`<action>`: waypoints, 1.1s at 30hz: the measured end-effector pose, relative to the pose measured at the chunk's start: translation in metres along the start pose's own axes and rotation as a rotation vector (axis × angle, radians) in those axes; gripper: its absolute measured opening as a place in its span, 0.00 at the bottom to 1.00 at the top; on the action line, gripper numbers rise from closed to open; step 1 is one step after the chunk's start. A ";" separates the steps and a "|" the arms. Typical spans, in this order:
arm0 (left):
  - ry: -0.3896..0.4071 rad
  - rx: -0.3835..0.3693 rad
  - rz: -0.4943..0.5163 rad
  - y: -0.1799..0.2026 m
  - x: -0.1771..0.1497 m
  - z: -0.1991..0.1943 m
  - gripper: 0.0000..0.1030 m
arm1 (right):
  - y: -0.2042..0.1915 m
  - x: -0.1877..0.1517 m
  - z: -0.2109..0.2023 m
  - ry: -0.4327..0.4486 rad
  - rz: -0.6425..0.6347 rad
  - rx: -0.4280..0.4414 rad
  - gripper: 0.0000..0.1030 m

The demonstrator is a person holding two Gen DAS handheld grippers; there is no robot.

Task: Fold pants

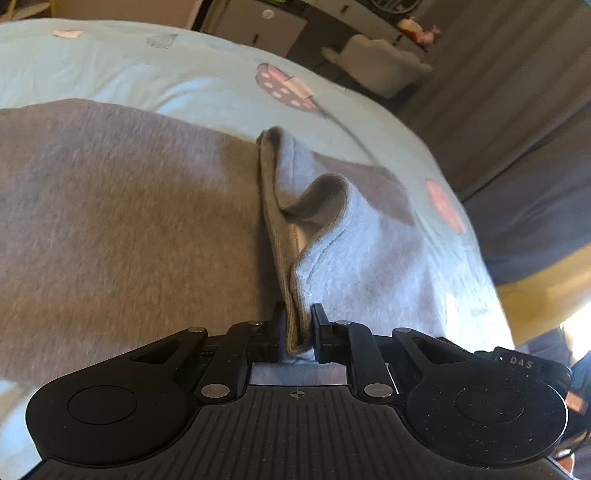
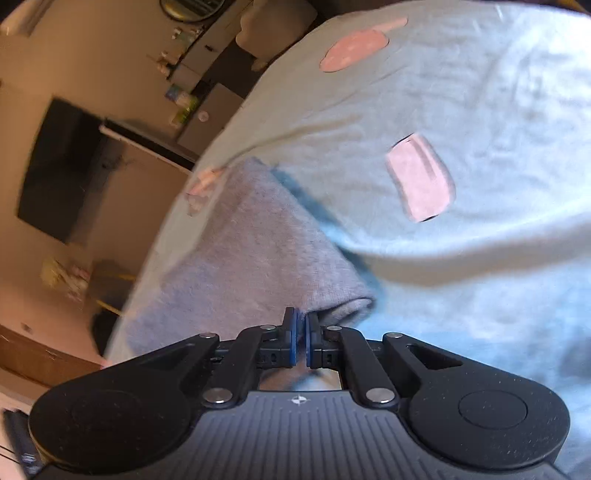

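Grey sweatpants (image 1: 122, 221) lie spread on a pale blue bedsheet (image 1: 155, 70). In the left wrist view a raised, folded edge of the pants (image 1: 295, 280) runs straight into my left gripper (image 1: 298, 314), and the jaws are shut on that fold. In the right wrist view a pants leg (image 2: 240, 258) stretches away toward the bed's edge. My right gripper (image 2: 300, 317) sits at the near hem of that leg with its blue pads (image 2: 291, 332) almost together. I cannot tell whether any cloth is pinched between them.
The bedsheet (image 2: 461, 110) carries pink and dark printed patches (image 2: 421, 181). Past the bed's edge are a dark screen (image 2: 62, 166) on the wall, cabinets (image 1: 258, 26) and a grey chair (image 1: 384, 70). A dark floor lies to the right in the left wrist view.
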State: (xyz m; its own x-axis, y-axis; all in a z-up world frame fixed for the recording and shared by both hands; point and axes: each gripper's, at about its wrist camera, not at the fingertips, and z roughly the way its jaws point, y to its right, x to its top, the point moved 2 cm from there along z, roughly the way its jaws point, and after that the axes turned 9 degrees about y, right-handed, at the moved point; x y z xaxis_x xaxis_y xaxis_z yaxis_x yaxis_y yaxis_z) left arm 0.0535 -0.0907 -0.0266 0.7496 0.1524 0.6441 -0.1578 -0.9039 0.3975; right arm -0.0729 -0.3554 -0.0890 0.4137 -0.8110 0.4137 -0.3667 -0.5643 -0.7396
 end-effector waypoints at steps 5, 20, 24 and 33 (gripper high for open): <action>-0.014 0.091 0.163 -0.003 -0.007 -0.001 0.40 | 0.004 -0.001 0.003 -0.043 -0.044 -0.028 0.06; -0.002 0.104 0.096 0.004 0.115 0.090 0.51 | -0.009 0.002 -0.001 0.030 -0.244 -0.033 0.15; -0.085 0.103 0.069 -0.001 0.112 0.122 0.28 | -0.005 0.003 0.001 0.018 -0.235 -0.024 0.16; 0.125 0.324 0.075 -0.033 0.125 0.108 0.02 | -0.006 -0.001 0.005 0.004 -0.265 -0.028 0.19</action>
State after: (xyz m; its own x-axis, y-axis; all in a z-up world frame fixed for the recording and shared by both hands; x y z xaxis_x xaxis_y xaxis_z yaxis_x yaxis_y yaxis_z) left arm 0.2220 -0.0851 -0.0292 0.6562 0.1099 0.7465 0.0171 -0.9912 0.1309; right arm -0.0672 -0.3501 -0.0879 0.4954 -0.6350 0.5927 -0.2693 -0.7610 -0.5902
